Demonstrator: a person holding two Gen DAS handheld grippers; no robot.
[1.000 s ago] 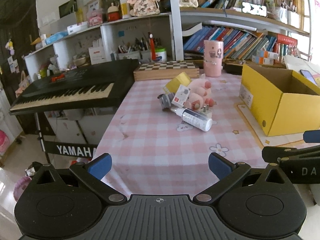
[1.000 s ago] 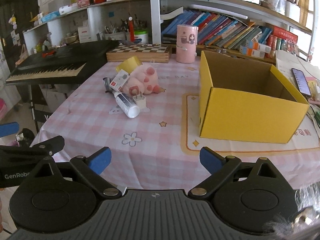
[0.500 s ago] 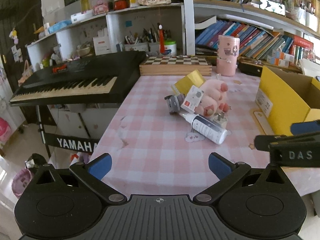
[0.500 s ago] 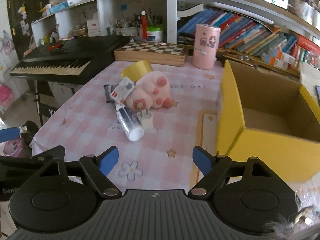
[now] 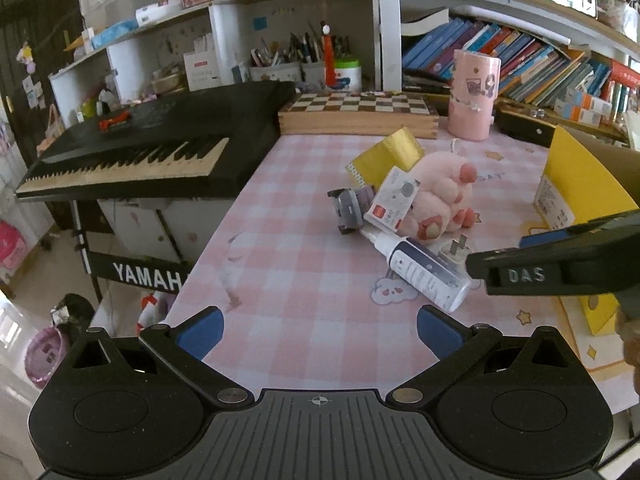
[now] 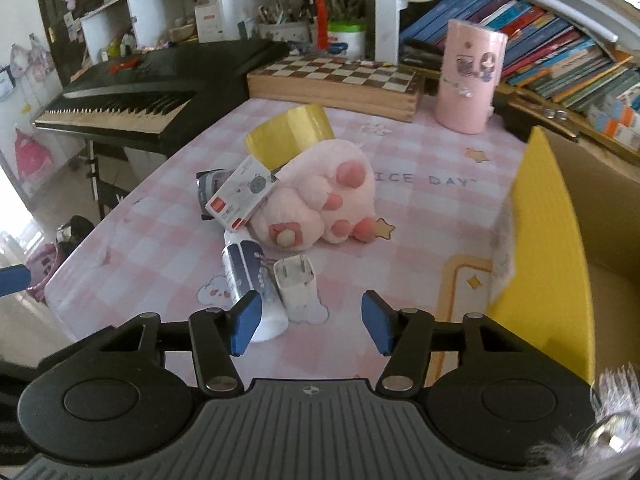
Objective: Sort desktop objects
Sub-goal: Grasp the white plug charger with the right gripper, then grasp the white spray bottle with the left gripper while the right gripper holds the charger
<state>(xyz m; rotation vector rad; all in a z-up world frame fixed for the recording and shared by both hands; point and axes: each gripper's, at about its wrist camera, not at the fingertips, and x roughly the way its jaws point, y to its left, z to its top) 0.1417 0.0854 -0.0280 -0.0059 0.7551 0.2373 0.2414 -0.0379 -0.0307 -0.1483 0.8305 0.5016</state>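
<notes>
While the left gripper (image 5: 318,330) fills the bottom of the left wrist view with its blue-padded fingers spread wide and nothing between them, the pink checked tablecloth (image 5: 296,280) runs up the middle of the frame to a cluster of objects right of centre: a pink plush paw (image 5: 446,200), a small white and red box (image 5: 394,200) leaning on it, a yellow tape roll (image 5: 386,156) behind, a grey clip-like gadget (image 5: 350,210) to the left, and a spray bottle (image 5: 424,270) lying toward lower right with a white plug adapter (image 5: 454,250) just beside it. At the right edge the yellow cardboard box (image 5: 580,176) stands open, partly hidden by the right gripper (image 5: 540,256), seen side-on. From the right wrist view, the right gripper (image 6: 312,322) sits low in the frame, its jaws closing yet clear of everything; the plug adapter (image 6: 298,280) lies just above the gap, the spray bottle (image 6: 244,276) by the left pad, and the yellow cardboard box (image 6: 548,240) at right.
</notes>
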